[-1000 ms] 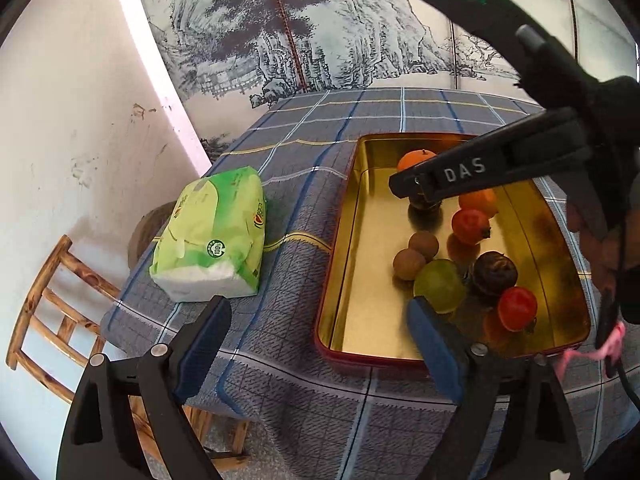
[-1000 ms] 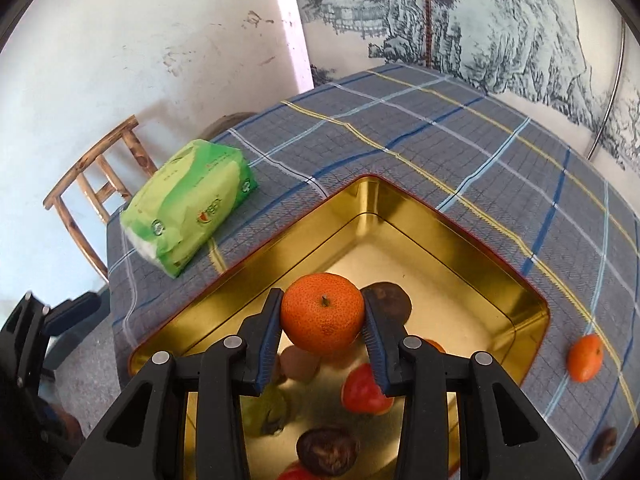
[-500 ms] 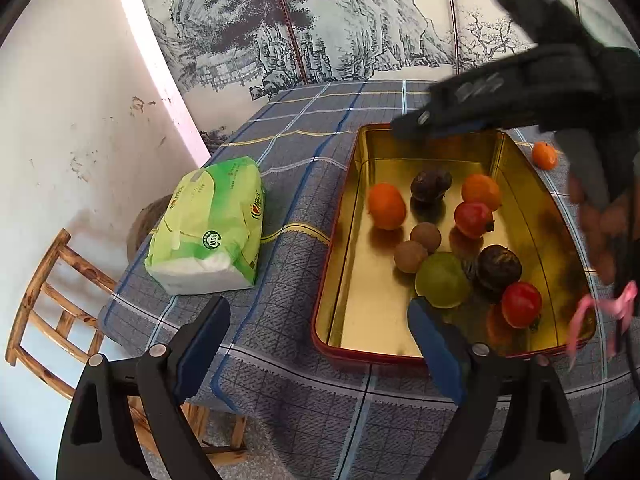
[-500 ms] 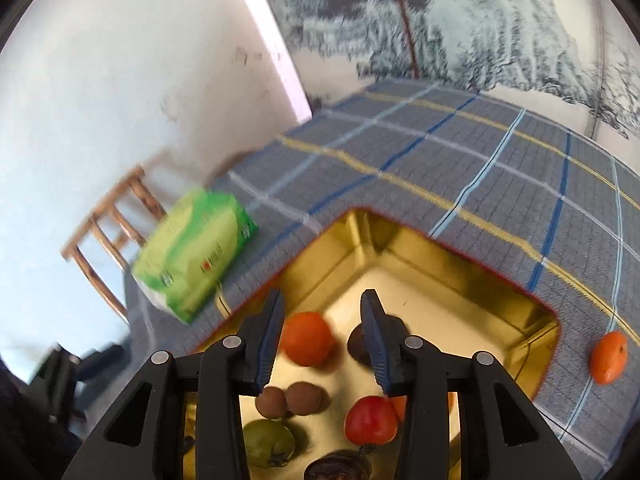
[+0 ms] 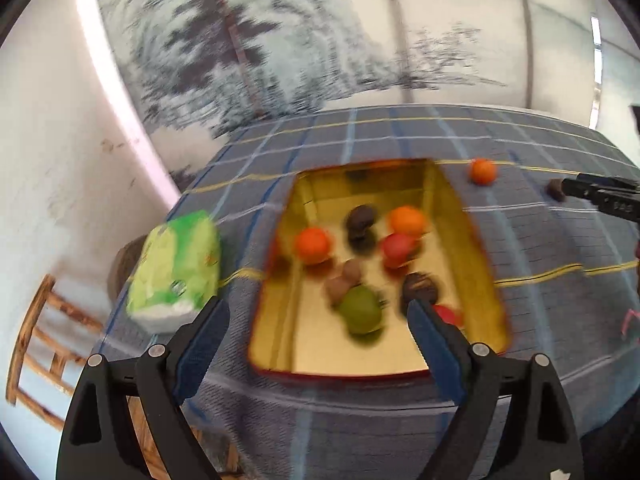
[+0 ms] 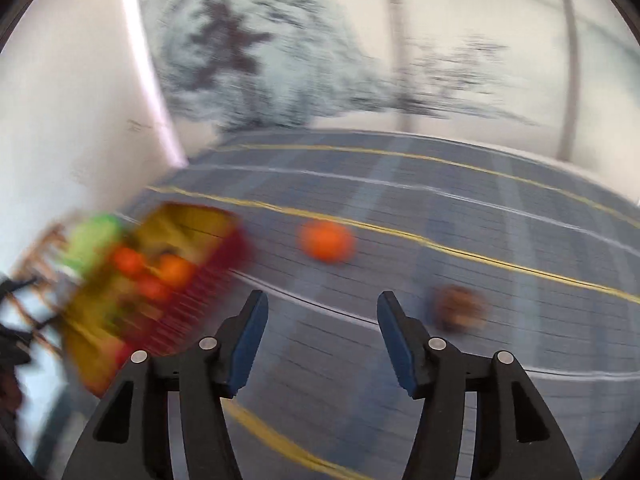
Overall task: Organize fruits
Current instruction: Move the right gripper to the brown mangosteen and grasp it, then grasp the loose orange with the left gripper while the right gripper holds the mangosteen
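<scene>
A gold tin tray with a red rim holds several fruits: oranges, red ones, brown ones and a green one. My left gripper is open and empty, held before the tray's near edge. My right gripper is open and empty above the checked cloth. A loose orange lies beyond it and a brown fruit to its right. In the left wrist view the same orange and brown fruit lie right of the tray, by the right gripper's fingers. The right wrist view is blurred.
A green tissue pack lies on the cloth left of the tray. A wooden chair stands beyond the table's left edge. A white wall and a painted screen back the table. The tray shows at the left of the right wrist view.
My right gripper let the orange go into the tray, opened wider and swung right, out over the cloth toward the loose fruits. The left gripper shifted slightly.
</scene>
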`<state>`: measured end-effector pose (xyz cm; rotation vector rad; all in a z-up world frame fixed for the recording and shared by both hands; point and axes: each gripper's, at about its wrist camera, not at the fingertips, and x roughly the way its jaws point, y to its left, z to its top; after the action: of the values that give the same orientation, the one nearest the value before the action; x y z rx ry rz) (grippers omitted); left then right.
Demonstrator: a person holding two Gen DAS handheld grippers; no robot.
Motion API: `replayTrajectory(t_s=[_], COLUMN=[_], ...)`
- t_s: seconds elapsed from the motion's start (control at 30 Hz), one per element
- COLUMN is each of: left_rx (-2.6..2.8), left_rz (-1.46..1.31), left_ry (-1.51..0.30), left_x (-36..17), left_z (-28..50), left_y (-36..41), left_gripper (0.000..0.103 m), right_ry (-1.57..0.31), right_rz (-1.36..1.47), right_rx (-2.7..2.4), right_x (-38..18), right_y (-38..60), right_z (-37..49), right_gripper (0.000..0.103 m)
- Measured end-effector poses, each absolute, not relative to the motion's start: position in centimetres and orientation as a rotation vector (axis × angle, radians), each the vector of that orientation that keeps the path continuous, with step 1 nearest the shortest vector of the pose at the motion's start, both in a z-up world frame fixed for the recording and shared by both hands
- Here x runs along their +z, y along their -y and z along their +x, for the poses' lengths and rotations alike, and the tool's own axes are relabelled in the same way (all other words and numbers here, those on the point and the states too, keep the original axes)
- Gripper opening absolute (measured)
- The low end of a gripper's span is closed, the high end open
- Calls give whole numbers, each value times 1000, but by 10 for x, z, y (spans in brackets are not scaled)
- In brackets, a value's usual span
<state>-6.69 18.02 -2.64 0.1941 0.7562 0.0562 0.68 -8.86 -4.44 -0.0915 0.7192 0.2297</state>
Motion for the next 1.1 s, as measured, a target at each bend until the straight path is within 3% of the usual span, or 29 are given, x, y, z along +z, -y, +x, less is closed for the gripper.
replayTrajectory(t_s=[0.2,0.47,0.5,0.53,0.57,1.0,1.1], left_rx=[-95,-240,-247,-254,-263,-259,-212], left_rz=[155,44,48,58,78,157,196], left_ry=[-773,-860,-863,-863,-863,-1071,-1107], left_x=[-5,16,16,15,15,-60,-79], left_z=[-45,32,40,47,59,178,191], left_y=[-138,-87,-80,-73,-64,6,12], left_gripper=[89,88,88,88,88,88,80], right_ry=[-745,-824,-847,-877,-873,-817,-803], right_rz=[-6,-118,-125,-125,-125,-11,2], right_rx=[199,288,294,294,301,219,218], right_x=[-41,-69,-75,-80,-82,-72,-69], right_y=[156,141,139,139,141,232,237], right_z=[26,73,81,88,91,16,12], right_gripper=[62,63,61,47,43,43,43])
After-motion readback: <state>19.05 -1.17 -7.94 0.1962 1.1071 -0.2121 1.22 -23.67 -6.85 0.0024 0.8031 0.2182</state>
